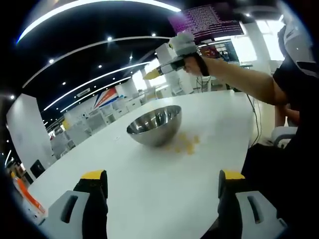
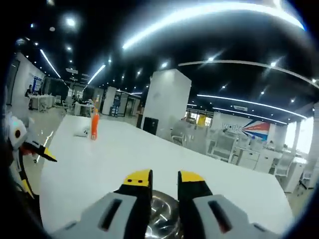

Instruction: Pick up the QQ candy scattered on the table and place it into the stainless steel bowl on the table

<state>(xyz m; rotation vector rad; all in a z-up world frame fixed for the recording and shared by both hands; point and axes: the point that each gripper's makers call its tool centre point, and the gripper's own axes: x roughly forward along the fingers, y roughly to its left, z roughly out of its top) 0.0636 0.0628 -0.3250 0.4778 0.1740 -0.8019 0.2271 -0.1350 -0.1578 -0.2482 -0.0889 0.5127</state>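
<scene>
The stainless steel bowl (image 1: 153, 124) stands on the white table (image 1: 149, 179), with several yellow QQ candies (image 1: 187, 144) scattered just to its right. My left gripper (image 1: 163, 177) is low over the near table, well short of the bowl, jaws wide apart and empty. A hand holds my right gripper (image 1: 172, 57) in the air above and behind the bowl. In the right gripper view, its jaws (image 2: 165, 180) stand a narrow gap apart with nothing visible between them. The bowl's rim (image 2: 162, 214) shows right below them.
An orange bottle (image 2: 94, 126) and a small white object (image 2: 82, 132) stand at the table's far end. The person's forearm (image 1: 239, 79) reaches over the table from the right, near the table's edge (image 1: 249, 134). The left gripper (image 2: 30, 147) shows at the left.
</scene>
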